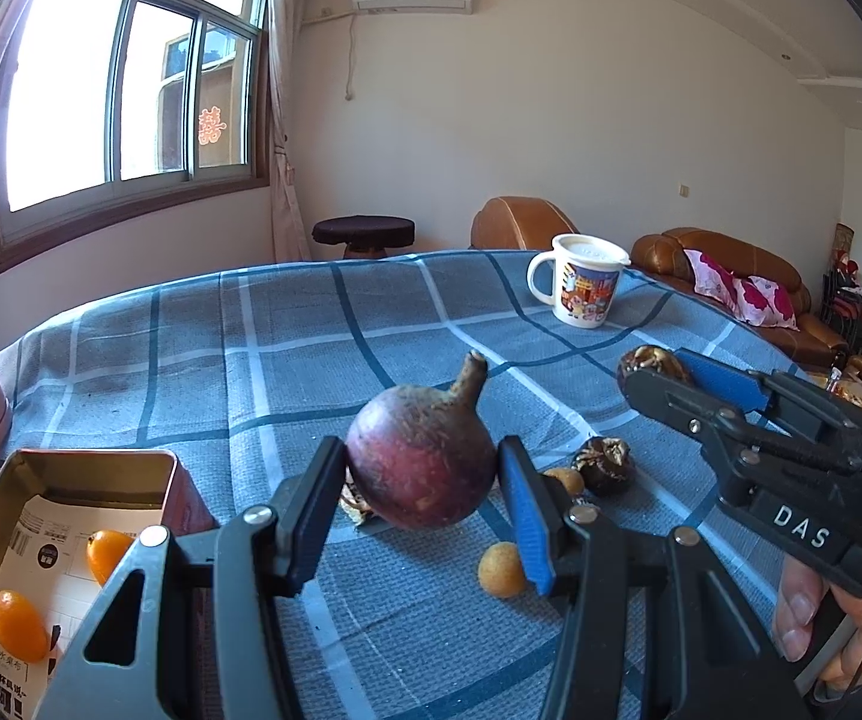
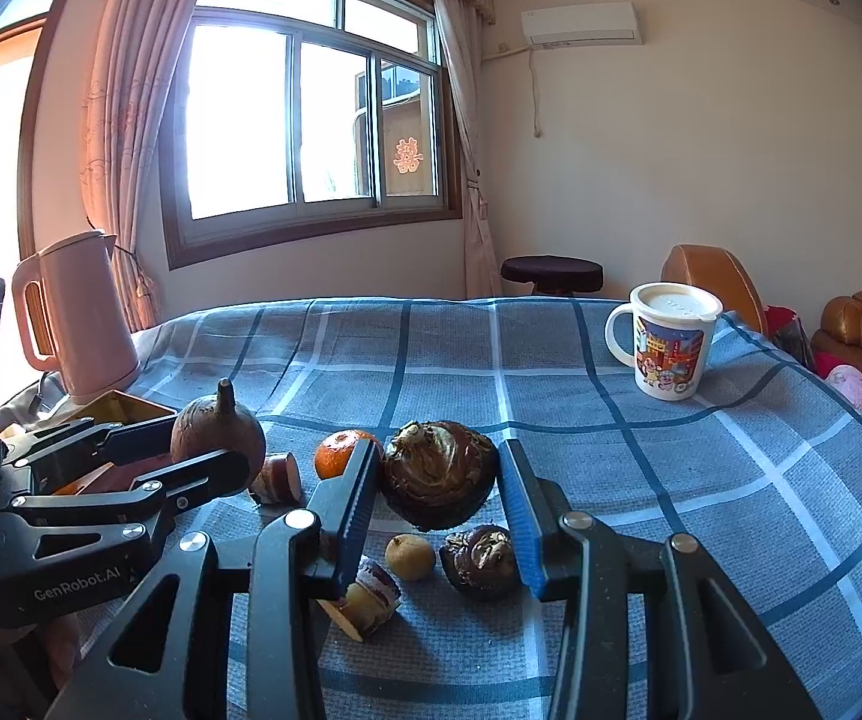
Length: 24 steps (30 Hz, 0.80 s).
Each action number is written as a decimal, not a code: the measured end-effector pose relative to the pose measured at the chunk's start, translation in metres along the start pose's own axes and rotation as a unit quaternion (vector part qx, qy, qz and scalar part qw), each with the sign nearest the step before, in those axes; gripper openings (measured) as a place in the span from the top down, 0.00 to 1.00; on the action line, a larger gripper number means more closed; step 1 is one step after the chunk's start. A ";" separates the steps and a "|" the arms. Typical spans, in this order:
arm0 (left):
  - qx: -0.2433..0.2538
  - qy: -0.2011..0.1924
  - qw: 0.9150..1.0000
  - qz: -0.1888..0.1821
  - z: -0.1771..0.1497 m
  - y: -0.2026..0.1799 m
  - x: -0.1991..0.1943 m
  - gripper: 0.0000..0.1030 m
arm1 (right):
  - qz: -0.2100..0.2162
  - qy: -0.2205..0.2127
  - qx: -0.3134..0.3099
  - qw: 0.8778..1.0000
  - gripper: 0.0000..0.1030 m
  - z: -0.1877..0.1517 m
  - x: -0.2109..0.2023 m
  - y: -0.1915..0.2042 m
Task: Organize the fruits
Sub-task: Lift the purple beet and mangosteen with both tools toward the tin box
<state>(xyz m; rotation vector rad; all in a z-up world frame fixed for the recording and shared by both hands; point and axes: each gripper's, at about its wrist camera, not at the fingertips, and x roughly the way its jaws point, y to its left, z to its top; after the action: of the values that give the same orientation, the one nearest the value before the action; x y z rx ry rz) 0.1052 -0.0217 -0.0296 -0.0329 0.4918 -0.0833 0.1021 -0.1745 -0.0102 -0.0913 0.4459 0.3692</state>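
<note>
My left gripper (image 1: 422, 480) is shut on a round purple-red fruit with a stem (image 1: 422, 462) and holds it above the blue checked tablecloth. It also shows in the right wrist view (image 2: 218, 432). My right gripper (image 2: 438, 480) is shut on a dark brown water chestnut (image 2: 438, 477), lifted off the cloth; it shows at the right in the left wrist view (image 1: 650, 363). A gold tin (image 1: 95, 468) at the lower left holds two orange kumquats (image 1: 17, 624). On the cloth lie a second chestnut (image 2: 482, 561), a small tan fruit (image 2: 410, 557) and a tangerine (image 2: 338, 450).
A white cartoon mug with a lid (image 2: 668, 348) stands far right on the table. A pink kettle (image 2: 74, 318) stands far left behind the tin. Cut pieces of purple sweet potato (image 2: 365, 600) lie near my right gripper. The table's far edge (image 2: 491, 300) curves ahead.
</note>
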 end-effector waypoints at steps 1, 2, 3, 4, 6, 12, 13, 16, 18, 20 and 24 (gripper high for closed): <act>0.000 -0.002 1.000 0.001 0.000 0.000 0.000 0.48 | 0.000 -0.001 -0.001 1.000 0.59 0.000 -0.001 0.001; 0.001 -0.004 1.000 0.002 0.000 0.000 -0.002 0.48 | 0.000 -0.002 -0.001 1.000 0.59 -0.001 -0.001 0.001; 0.001 -0.005 1.000 0.003 -0.001 0.000 -0.003 0.48 | 0.000 -0.003 -0.002 1.000 0.59 -0.001 -0.001 0.001; 0.001 -0.006 1.000 0.003 -0.001 -0.001 -0.003 0.48 | 0.000 -0.004 -0.002 1.000 0.59 -0.001 -0.002 0.001; 0.002 -0.009 1.000 0.004 -0.001 -0.001 -0.004 0.48 | 0.000 -0.006 -0.002 1.000 0.59 -0.001 -0.002 0.001; 0.000 -0.020 1.000 0.008 -0.001 0.000 -0.009 0.48 | -0.001 -0.012 -0.003 1.000 0.59 -0.001 -0.005 0.002; 0.001 -0.020 1.000 0.008 -0.001 -0.001 -0.009 0.48 | -0.001 -0.014 -0.004 1.000 0.59 -0.001 -0.006 0.002; 0.000 -0.024 1.000 0.009 -0.001 0.000 -0.010 0.48 | -0.001 -0.017 -0.005 1.000 0.59 -0.001 -0.007 0.003; 0.001 -0.027 1.000 0.010 -0.001 0.000 -0.011 0.48 | -0.001 -0.018 -0.005 1.000 0.59 -0.002 -0.007 0.003; 0.001 -0.030 0.999 0.011 -0.001 0.000 -0.012 0.48 | -0.001 -0.020 -0.006 1.000 0.59 -0.002 -0.008 0.003; 0.002 -0.036 0.999 0.013 -0.002 -0.001 -0.015 0.48 | -0.001 -0.024 -0.008 1.000 0.59 -0.002 -0.009 0.004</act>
<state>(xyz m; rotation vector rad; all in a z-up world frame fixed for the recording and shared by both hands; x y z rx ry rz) 0.0913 -0.0218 -0.0247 -0.0243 0.4207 -0.0567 0.0922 -0.1742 -0.0076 -0.0969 0.3951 0.3728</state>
